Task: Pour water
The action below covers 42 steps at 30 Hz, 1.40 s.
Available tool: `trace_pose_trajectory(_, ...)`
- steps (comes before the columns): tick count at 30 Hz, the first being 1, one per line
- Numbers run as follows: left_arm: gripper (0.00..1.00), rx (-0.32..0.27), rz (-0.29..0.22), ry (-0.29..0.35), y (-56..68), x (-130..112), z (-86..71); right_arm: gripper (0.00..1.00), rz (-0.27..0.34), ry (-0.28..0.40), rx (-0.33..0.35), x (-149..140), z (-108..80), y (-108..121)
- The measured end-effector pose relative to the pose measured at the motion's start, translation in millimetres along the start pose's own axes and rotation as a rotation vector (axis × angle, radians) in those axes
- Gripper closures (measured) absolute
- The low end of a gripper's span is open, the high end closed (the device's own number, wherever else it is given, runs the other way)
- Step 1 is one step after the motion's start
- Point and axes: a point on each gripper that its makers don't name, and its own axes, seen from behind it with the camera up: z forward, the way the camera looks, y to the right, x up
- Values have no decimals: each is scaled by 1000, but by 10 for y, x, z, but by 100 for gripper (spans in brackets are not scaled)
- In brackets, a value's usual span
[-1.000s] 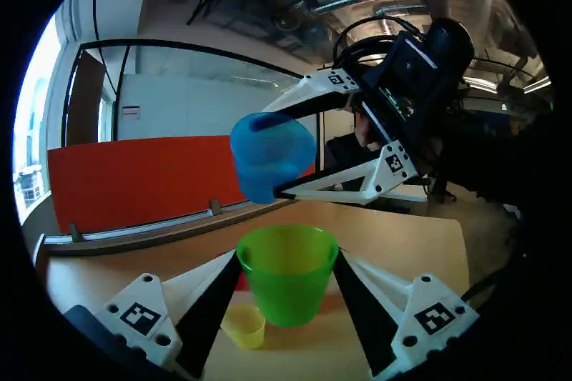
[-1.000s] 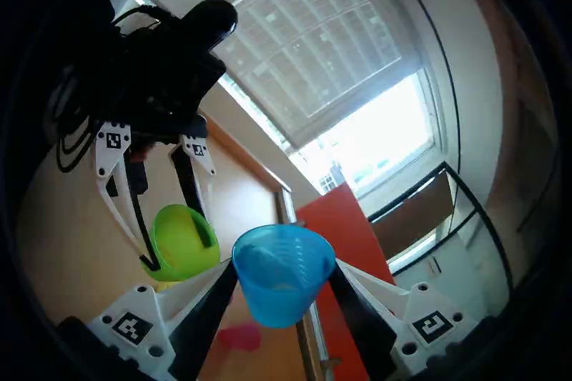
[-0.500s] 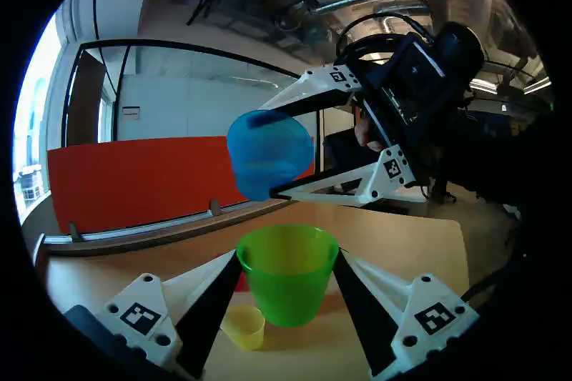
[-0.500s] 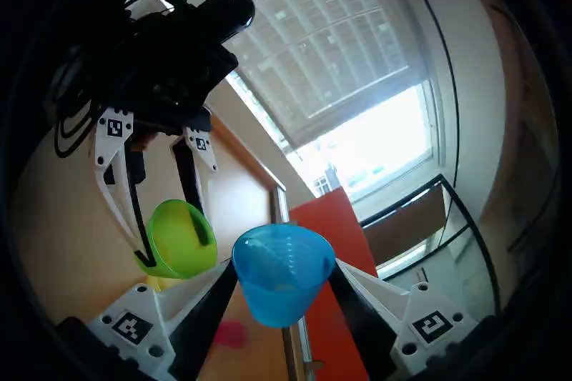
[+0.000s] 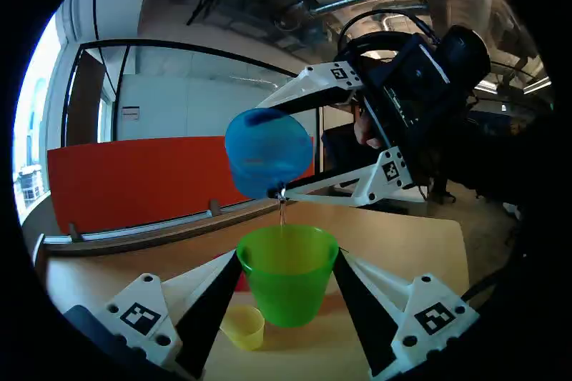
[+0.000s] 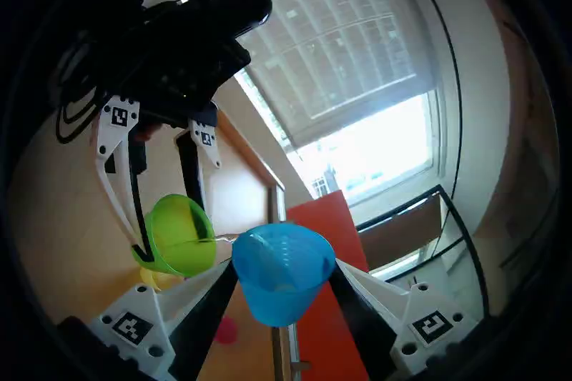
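Tipping the blue cup point(image 5: 268, 152) just above the green cup point(image 5: 287, 284), the right gripper point(image 6: 282, 266) is clamping it and sending a thin water stream point(image 5: 281, 213) into the green cup, clasped by the left gripper point(image 5: 286, 259); most pouring probably remains

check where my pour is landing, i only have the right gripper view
observer: In the left gripper view a thin stream drops from the blue cup into the open mouth of the green cup, near its middle.
operator: is the green cup level
observer: Yes, it sits upright between the jaws of the left gripper.
operator: anything near it on the table
observer: A small yellow cup stands on the table beside the green cup, on its left in that view, clear of the stream.
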Motion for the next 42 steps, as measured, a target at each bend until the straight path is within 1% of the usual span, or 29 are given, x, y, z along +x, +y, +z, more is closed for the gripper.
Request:
trace_pose_trajectory(12,12,1,0,3,-5,8,-2,10,-18,-5,-4,-6,5,37)
trace_pose_trajectory(18,13,1,0,5,4,17,-7,10,-34,-6,-3,11,6,36)
trace_pose_trajectory(42,13,-3,1,6,17,-8,0,10,-64,-5,-6,84,41,38)
